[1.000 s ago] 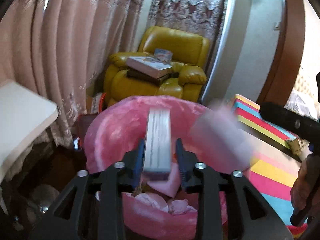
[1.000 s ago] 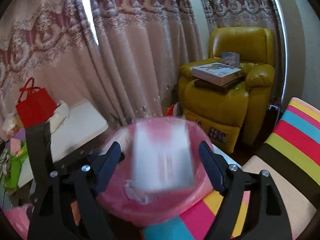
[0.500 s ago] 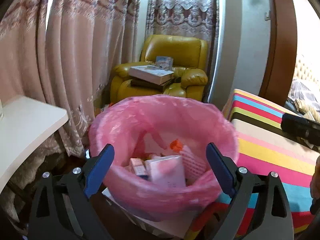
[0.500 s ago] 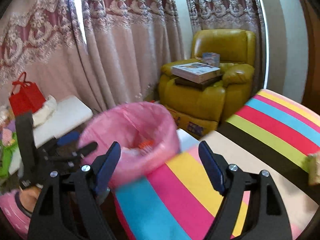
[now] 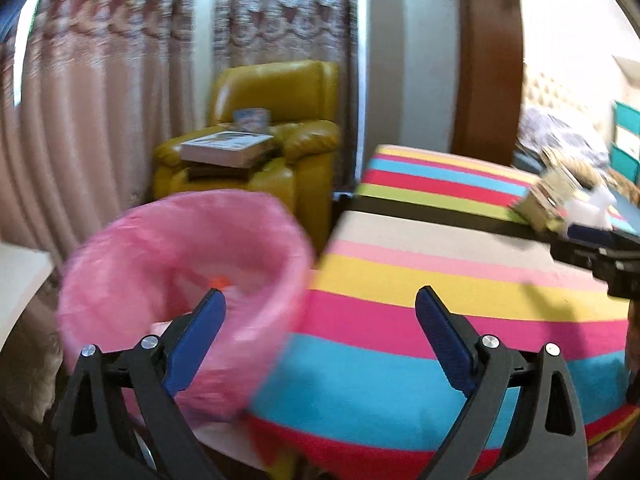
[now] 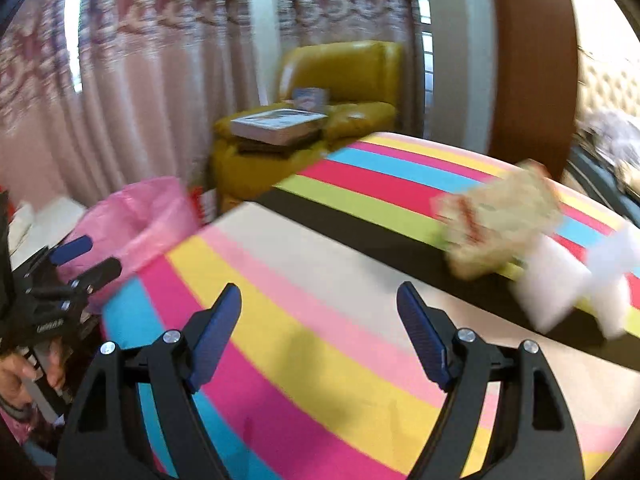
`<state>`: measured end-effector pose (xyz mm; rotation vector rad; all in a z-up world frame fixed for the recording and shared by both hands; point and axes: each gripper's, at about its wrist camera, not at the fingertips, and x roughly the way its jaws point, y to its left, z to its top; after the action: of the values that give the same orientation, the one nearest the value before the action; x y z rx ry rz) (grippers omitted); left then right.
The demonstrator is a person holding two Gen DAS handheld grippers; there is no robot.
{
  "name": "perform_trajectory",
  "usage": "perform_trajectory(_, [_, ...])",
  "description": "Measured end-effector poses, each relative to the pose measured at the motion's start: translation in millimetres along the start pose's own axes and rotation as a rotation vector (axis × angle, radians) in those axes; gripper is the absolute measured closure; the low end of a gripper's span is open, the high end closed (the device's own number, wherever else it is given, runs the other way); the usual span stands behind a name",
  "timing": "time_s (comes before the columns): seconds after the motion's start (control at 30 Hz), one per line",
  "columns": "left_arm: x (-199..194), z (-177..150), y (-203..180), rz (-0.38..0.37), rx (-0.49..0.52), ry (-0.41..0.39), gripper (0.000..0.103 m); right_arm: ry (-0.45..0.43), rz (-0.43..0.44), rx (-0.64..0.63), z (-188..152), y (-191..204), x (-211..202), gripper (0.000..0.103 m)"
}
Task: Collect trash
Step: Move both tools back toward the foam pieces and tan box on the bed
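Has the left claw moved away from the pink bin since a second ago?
Yes. The left gripper, jaws opening and empty, has swung right: the pink-lined bin sits left of it now, the striped bed ahead.

No lettering can be read with any certainty.
The left tool (image 6: pixel 76 264) bears a small white mark on its black body, too blurred to make out; the book (image 6: pixel 278 122) cover and the crumpled wrapper (image 6: pixel 496 220) show print, unreadable.

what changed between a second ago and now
Both boxes were let go into the pink bin. The left hand-held gripper, jaws opening and empty, and the empty right hand-held gripper swung from the bin toward the striped table. The bin and armchair stayed put.
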<state>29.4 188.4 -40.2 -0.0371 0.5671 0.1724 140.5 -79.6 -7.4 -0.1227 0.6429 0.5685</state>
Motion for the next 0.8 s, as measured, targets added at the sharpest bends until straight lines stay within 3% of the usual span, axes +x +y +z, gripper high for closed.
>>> perform_trajectory(0.27, [19,7,-93,-0.136,0.185,0.011,0.013,0.002,-0.213,0.104,-21,-98,-38,0.025])
perform_trajectory(0.43, [28,20,-133,-0.206,0.235,0.002,0.013,0.044,-0.324,0.102,-30,-154,-50,0.025])
perform_trajectory(0.63, [54,40,-176,-0.366,0.299,0.04,0.013,0.088,-0.304,0.088,-27,-198,-42,0.021])
perform_trajectory(0.8, [74,49,-202,-0.395,0.371,0.047,0.013,0.119,-0.295,0.024,-23,-209,-38,0.021])
